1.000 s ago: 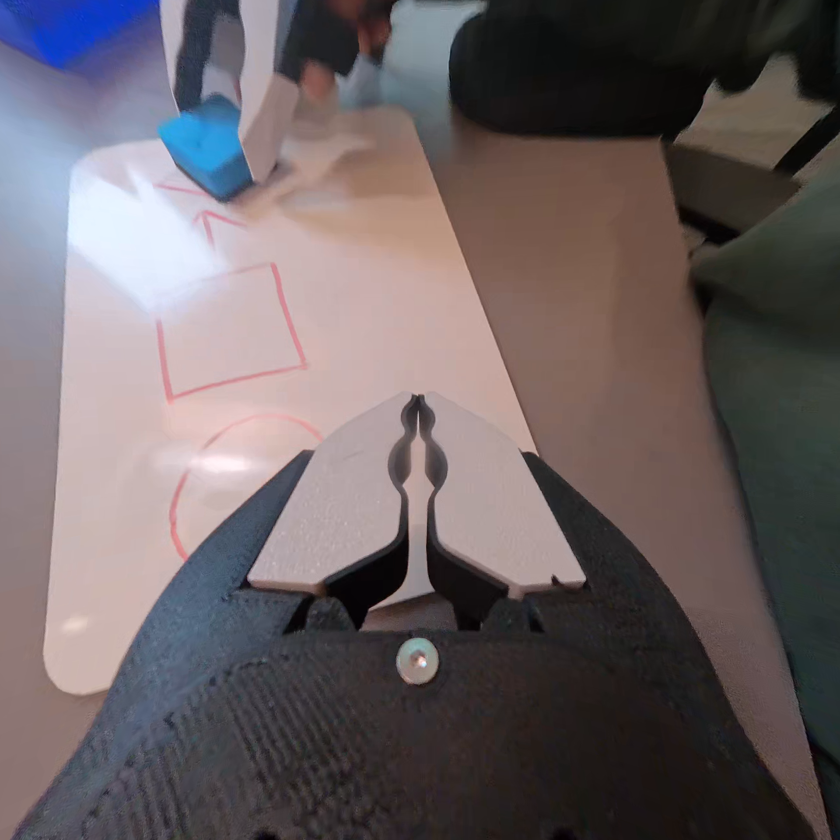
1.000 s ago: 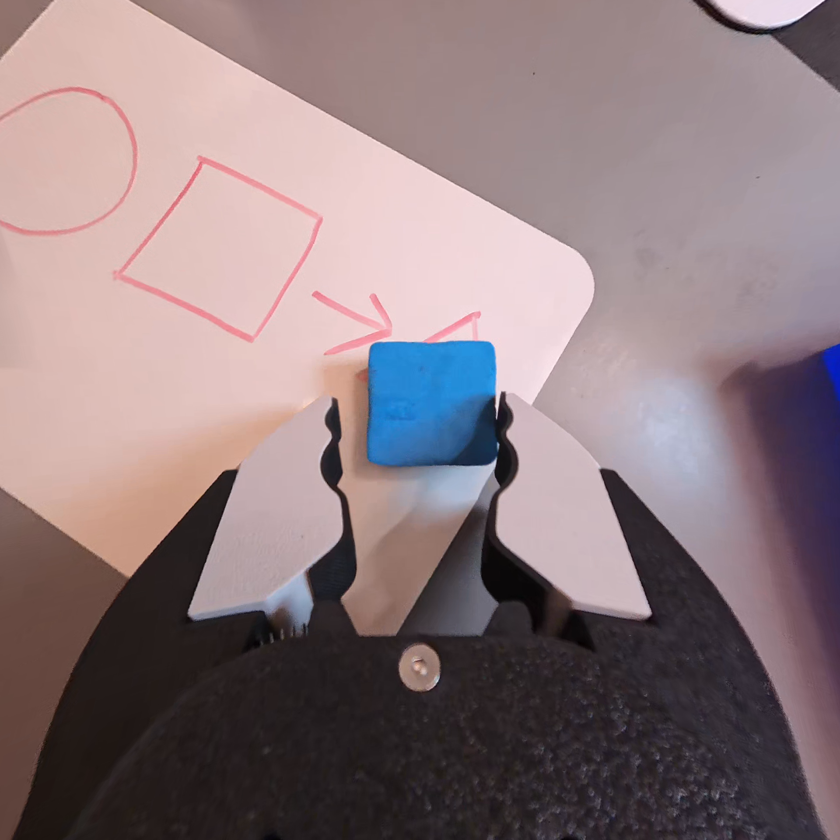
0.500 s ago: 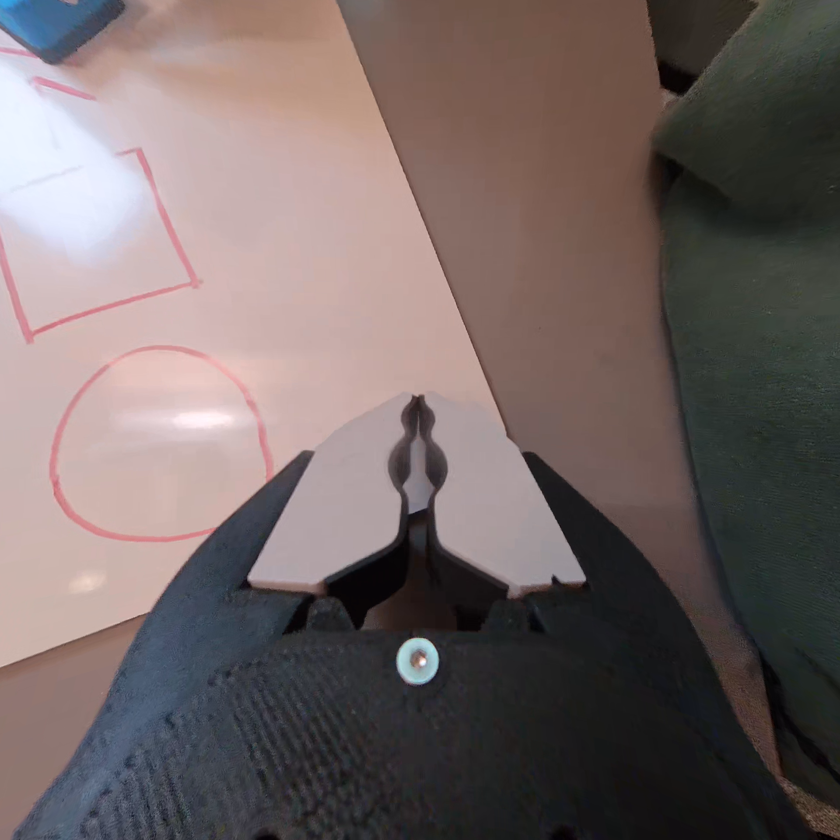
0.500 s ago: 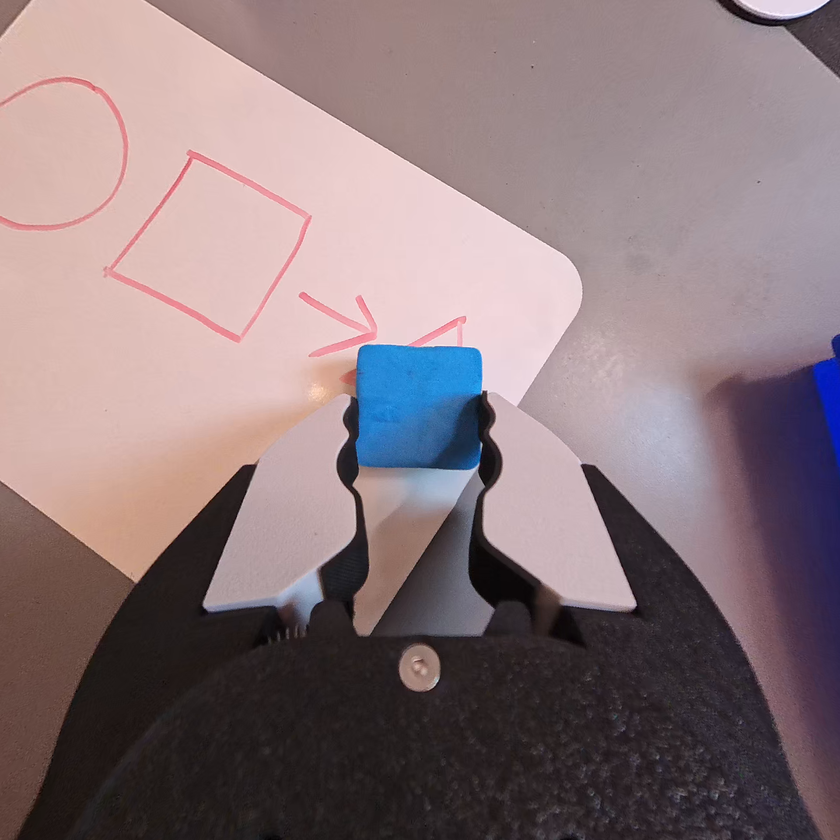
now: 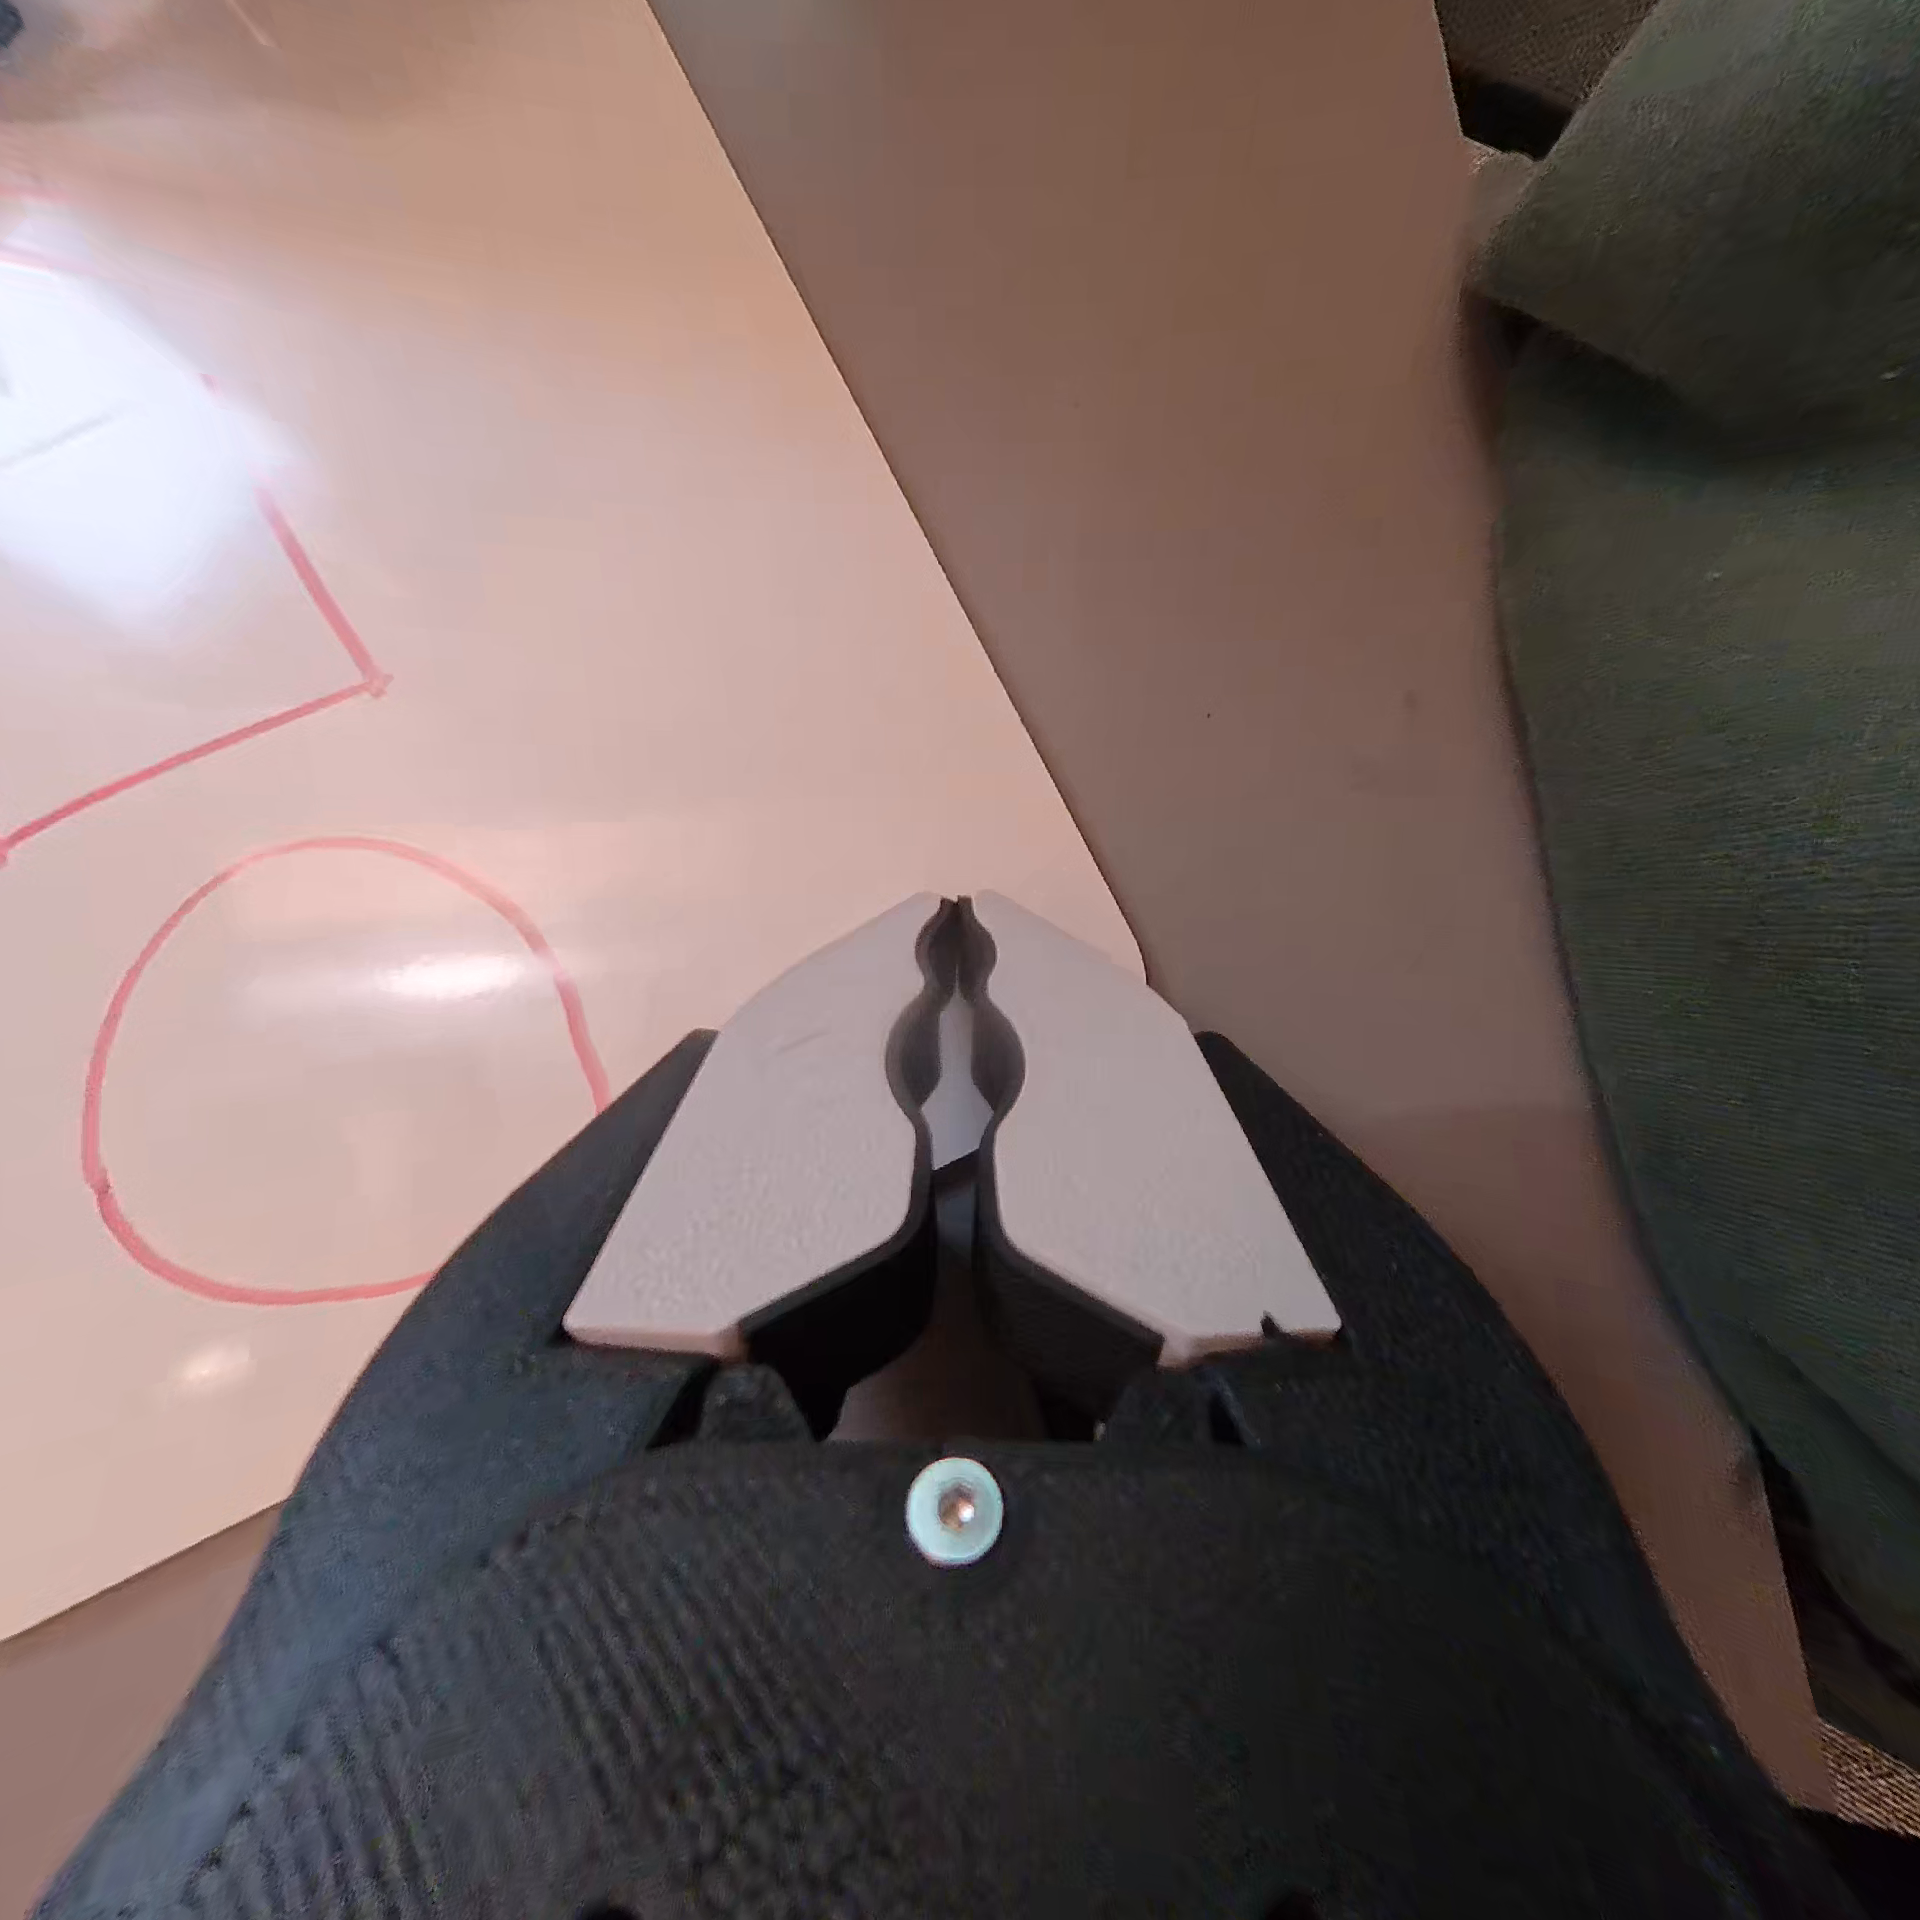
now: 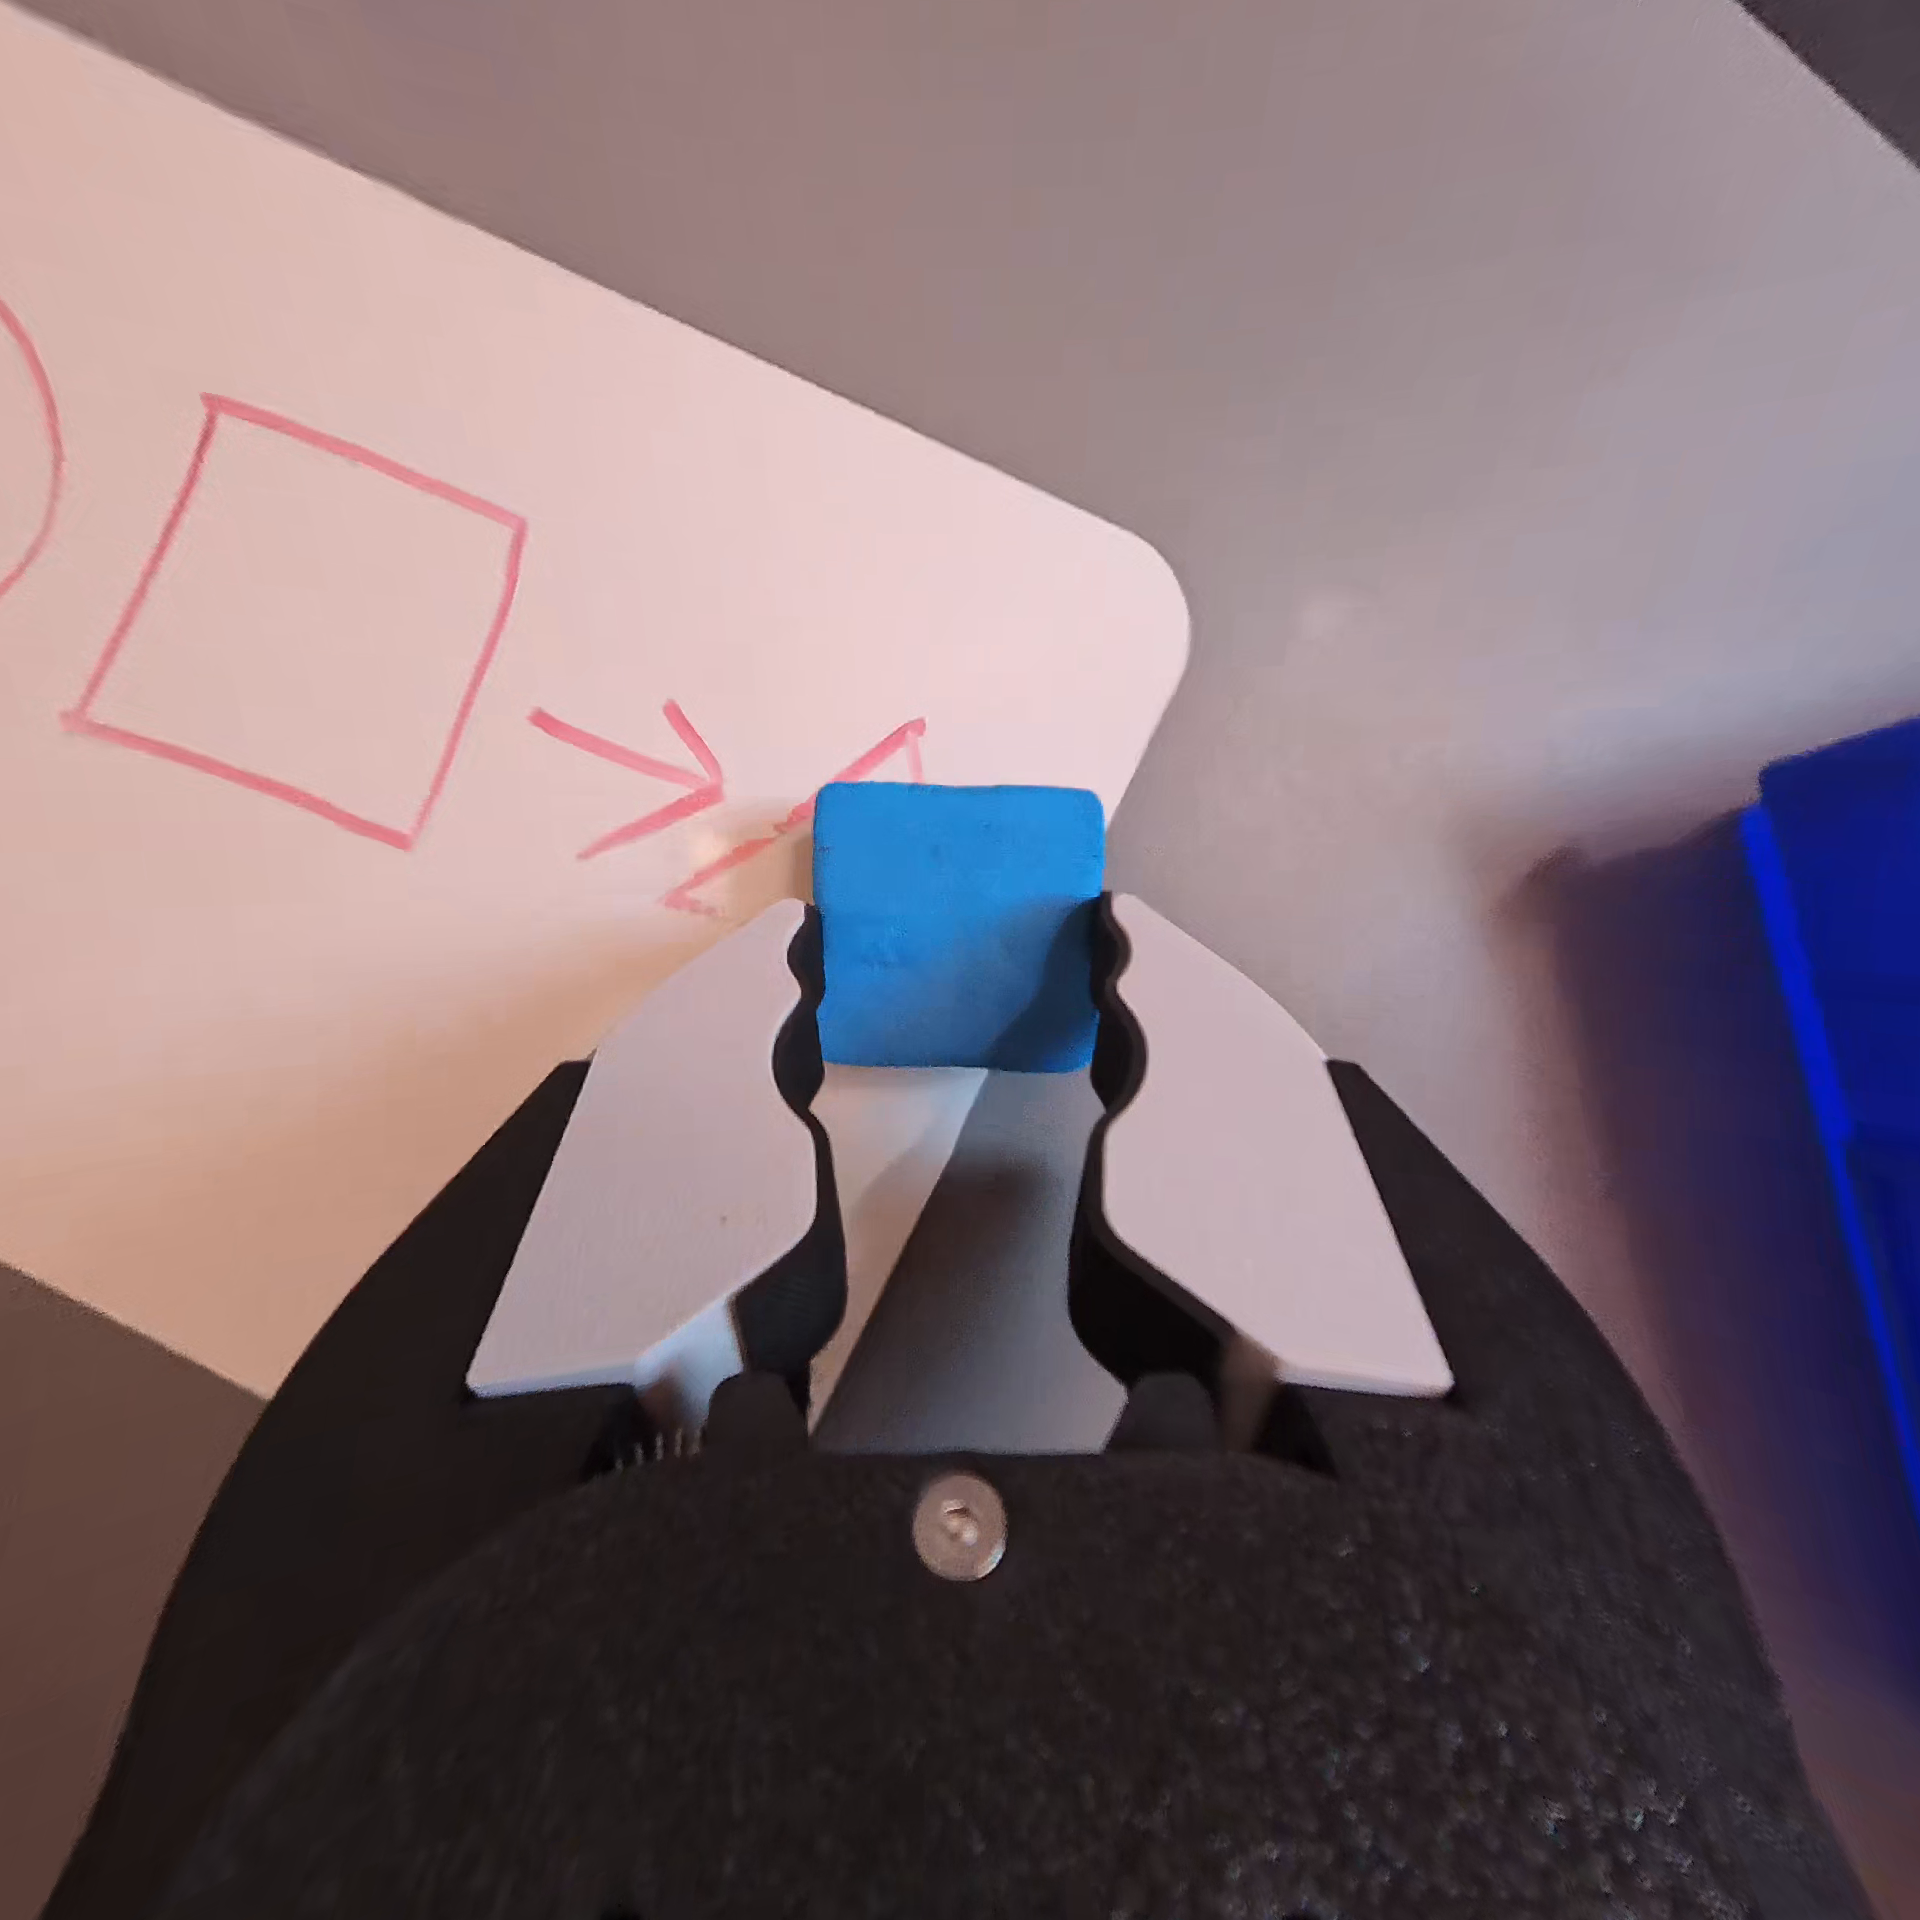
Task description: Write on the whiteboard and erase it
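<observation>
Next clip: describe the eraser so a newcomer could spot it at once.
Start at the white whiteboard lying on the grey table. Near its rounded corner, past the red square and arrow, the right gripper clamps the eraser. It is the only soft blue block on the board.

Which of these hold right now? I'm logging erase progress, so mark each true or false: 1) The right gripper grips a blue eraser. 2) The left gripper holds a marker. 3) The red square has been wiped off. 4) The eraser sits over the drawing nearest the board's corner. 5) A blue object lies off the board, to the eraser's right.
1) The right gripper grips a blue eraser: true.
2) The left gripper holds a marker: false, its jaws are shut on nothing.
3) Red square wiped off: false, it is intact on the whiteboard.
4) Eraser over the corner drawing: true.
5) Blue object to the right: true.
</observation>
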Demonstrator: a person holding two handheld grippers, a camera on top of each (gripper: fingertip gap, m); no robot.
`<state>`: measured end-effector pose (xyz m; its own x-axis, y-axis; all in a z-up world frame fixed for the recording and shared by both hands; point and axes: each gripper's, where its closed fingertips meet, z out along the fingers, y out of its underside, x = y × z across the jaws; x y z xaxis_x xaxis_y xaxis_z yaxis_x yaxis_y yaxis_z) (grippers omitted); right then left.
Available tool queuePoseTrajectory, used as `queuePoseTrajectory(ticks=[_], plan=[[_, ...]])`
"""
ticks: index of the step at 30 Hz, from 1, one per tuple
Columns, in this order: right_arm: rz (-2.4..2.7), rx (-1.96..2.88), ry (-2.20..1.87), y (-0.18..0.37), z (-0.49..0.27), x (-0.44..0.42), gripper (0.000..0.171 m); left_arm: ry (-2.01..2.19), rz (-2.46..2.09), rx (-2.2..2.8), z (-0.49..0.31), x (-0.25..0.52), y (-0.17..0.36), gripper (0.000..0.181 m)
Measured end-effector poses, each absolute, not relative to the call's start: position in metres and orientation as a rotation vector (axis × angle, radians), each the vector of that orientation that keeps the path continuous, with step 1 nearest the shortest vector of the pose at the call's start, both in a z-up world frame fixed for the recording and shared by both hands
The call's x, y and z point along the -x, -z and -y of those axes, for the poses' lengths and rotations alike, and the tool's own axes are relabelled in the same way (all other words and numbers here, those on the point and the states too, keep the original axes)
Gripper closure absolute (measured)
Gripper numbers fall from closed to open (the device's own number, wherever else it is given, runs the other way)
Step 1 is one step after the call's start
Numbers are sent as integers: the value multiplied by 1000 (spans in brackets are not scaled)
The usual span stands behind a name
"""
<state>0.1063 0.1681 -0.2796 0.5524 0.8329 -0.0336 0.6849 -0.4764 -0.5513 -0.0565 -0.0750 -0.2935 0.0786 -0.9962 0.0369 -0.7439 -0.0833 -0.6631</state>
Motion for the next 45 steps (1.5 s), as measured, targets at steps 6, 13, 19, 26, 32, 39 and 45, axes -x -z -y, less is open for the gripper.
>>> queuePoseTrajectory(ticks=[6, 13, 19, 26, 32, 39, 45], plan=[[1503, 2293, -366, 280, -118, -78, 121, 711, -1729, 1865, 75, 56, 293, 181], [1283, 2359, -367, 280, -157, -101, 122, 710, -1729, 1859, 72, 57, 292, 181], [1449, 2280, -372, 280, -129, -69, 121, 728, -1739, 1863, 72, 56, 291, 181], [1297, 2392, -334, 281, -147, -110, 122, 732, -1740, 1864, 72, 55, 291, 181], [1458, 2281, -337, 280, -136, -68, 121, 732, -1748, 1882, 72, 55, 290, 181], [1317, 2375, -413, 280, -138, -102, 121, 729, -1744, 1880, 72, 55, 290, 181], [1377, 2272, -417, 281, -146, -68, 121, 726, -1745, 1893, 72, 54, 290, 181]])
